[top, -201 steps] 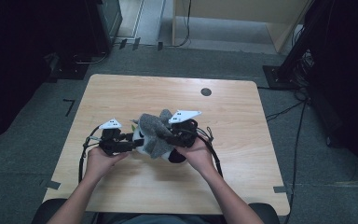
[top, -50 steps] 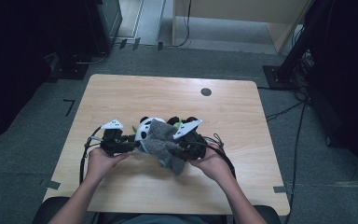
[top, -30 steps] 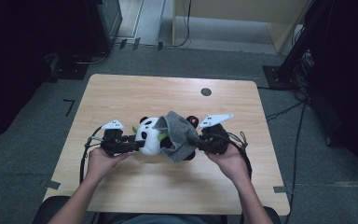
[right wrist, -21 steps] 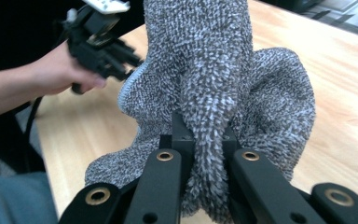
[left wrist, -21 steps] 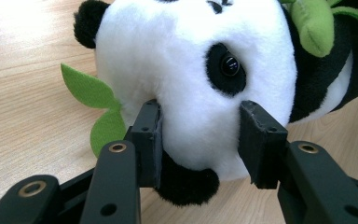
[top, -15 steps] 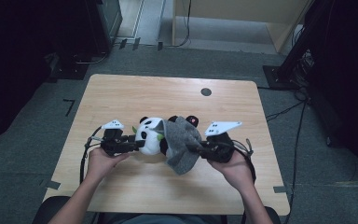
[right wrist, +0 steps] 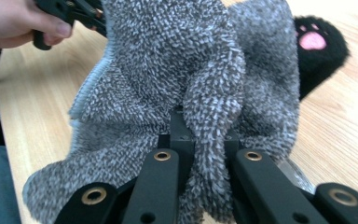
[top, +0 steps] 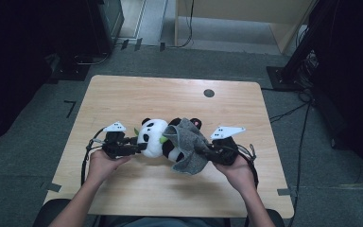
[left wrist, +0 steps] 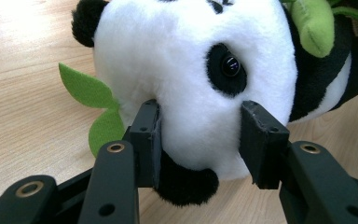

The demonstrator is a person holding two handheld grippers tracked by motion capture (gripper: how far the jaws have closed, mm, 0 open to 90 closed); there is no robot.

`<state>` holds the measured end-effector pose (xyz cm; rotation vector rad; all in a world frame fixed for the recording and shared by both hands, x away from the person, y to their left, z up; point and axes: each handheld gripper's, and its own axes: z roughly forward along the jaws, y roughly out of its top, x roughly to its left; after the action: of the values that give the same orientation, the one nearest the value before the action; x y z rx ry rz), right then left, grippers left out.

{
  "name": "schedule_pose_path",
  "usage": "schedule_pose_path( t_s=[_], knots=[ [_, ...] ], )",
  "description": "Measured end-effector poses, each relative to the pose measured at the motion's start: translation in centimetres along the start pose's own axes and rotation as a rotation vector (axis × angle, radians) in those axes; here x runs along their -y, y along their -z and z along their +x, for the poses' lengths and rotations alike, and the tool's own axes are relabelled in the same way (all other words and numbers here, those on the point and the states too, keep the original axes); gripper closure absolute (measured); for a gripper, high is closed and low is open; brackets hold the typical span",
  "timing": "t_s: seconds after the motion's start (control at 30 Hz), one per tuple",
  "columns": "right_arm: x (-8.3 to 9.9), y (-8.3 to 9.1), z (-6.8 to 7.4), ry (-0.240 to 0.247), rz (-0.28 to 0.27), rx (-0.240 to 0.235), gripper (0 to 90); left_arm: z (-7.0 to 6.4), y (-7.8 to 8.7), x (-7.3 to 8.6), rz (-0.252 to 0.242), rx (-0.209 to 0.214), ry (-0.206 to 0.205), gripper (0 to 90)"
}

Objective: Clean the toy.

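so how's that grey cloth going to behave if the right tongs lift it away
Probably floppy: the grey cloth bunches in folds where the right tongs pinch it and droops over the panda toy. Likely light for its size, a thin fluffy towel. Its looped pile looks grippy, so slipping seems unlikely.

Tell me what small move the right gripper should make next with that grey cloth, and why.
Probably draw the grey cloth sideways, away from the panda's head. The right gripper is shut on a fold of it, and the cloth lies draped over the plush panda at its body, with one pink-padded paw beside it. The left gripper clamps the head, so the toy should hold steady.
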<state>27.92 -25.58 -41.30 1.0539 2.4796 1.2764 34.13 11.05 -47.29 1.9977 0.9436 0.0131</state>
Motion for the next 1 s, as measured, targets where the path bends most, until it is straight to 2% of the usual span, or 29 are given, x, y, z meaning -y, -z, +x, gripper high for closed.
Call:
schedule_pose_path(
  t_s=[0.2, 0.43, 0.5, 0.63, 0.67, 0.7, 0.8, 1.0],
  knots=[
    [0.4, -0.2, -0.8, -0.021, 0.017, 0.02, 84.8, 0.0, 0.0, 0.0, -0.001, 0.001, 0.001, 54.1],
    [1.0, 0.0, -2.0, -0.044, 0.054, 0.082, 85.1, 0.1, 0.0, 0.0, -0.003, 0.002, 0.017, 54.4],
    [0.8, 0.9, -2.4, -0.057, 0.023, 0.094, 85.3, 0.0, 0.0, -0.1, -0.003, -0.004, 0.019, 54.6],
    [-0.5, 2.8, -1.7, -0.066, -0.064, 0.058, 85.7, 0.0, 0.0, -0.2, -0.004, -0.007, 0.026, 54.7],
    [-0.5, 2.8, -1.7, -0.066, -0.064, 0.058, 85.7, 0.0, 0.0, -0.2, -0.004, -0.007, 0.026, 54.7],
    [-1.4, 3.5, -0.7, -0.041, -0.101, 0.043, 85.7, -0.1, 0.0, -0.2, -0.004, -0.01, 0.027, 54.7],
    [-2.7, 3.8, 1.1, -0.005, -0.133, 0.01, 85.7, -0.2, 0.0, -0.2, -0.006, -0.013, 0.027, 54.7],
    [-5.6, 2.4, 6.1, 0.122, -0.149, -0.05, 85.7, -0.2, 0.0, -0.2, -0.007, -0.015, 0.031, 54.7]
  ],
)
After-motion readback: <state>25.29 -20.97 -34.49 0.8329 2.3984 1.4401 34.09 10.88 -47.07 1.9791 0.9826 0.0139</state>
